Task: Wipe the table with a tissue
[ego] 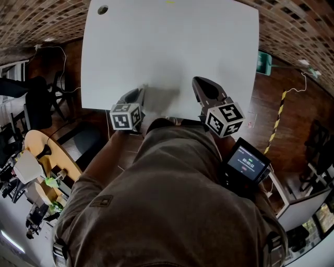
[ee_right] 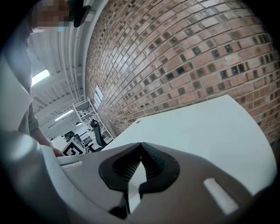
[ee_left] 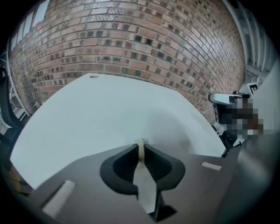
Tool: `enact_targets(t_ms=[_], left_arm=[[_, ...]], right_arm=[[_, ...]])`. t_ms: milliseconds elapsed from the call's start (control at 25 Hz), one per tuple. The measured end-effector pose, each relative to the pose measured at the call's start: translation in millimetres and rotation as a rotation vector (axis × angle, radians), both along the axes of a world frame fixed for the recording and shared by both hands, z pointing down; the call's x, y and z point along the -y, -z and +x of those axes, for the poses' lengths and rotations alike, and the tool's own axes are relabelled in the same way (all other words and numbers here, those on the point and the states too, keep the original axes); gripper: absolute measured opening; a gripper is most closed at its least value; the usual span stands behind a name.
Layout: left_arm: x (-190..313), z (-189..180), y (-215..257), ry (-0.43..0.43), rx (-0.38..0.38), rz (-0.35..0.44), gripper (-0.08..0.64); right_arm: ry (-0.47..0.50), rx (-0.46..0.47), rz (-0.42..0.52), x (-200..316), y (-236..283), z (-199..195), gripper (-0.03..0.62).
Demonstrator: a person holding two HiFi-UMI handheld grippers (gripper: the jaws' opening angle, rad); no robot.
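Observation:
The white table point(ego: 172, 47) fills the top of the head view, and both grippers hover over its near edge. My left gripper point(ego: 141, 90) is shut on a thin cream-white wad, the tissue point(ee_left: 140, 149), which pokes out between the jaw tips just above the table point(ee_left: 100, 113). Only that sliver of tissue shows. My right gripper point(ego: 196, 80) is shut with nothing between its jaws; its tips point(ee_right: 139, 145) meet above the table point(ee_right: 205, 131), close to the near right side.
A round cable hole point(ego: 103, 9) sits at the table's far left corner. A handheld screen point(ego: 247, 162) hangs at my right hip. A round wooden table point(ego: 44, 156) with clutter and a black chair point(ego: 36, 101) stand to the left. A brick wall point(ee_left: 140, 39) stands beyond the table.

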State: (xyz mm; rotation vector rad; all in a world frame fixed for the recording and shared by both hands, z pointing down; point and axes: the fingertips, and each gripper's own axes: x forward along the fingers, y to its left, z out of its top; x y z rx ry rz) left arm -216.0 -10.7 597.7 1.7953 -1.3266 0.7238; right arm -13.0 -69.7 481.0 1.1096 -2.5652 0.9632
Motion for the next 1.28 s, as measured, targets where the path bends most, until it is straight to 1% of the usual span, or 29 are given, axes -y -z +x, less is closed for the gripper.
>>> enact_targets(t_ms=[240, 480, 880, 1040, 1280], left_arm=[[-1.8, 24.1, -1.5, -0.045, -0.022, -0.006, 0.041], [-0.5, 51.4, -1.3, -0.110, -0.038, 0.003, 0.041], [2.0, 85.0, -2.4, -0.208, -0.033, -0.001, 0.041], [5.5, 77.5, -0.1, -0.189, -0.018, 0.004, 0.041], [5.2, 40.6, -3.4, -0.094, -0.013, -0.004, 0.041]], right_arm=[[-0.016, -0.001, 0.003, -1.8, 0.8, 4.7, 0.011], [-0.027, -0.006, 0.009, -4.1, 3.1, 10.9, 0.011], [-0.044, -0.015, 0.012, -4.4, 5.2, 24.5, 0.011], [-0.033, -0.015, 0.016, -2.0, 5.6, 21.0, 0.011], [-0.003, -0.010, 0.022, -0.2, 7.1, 7.8, 0.012]])
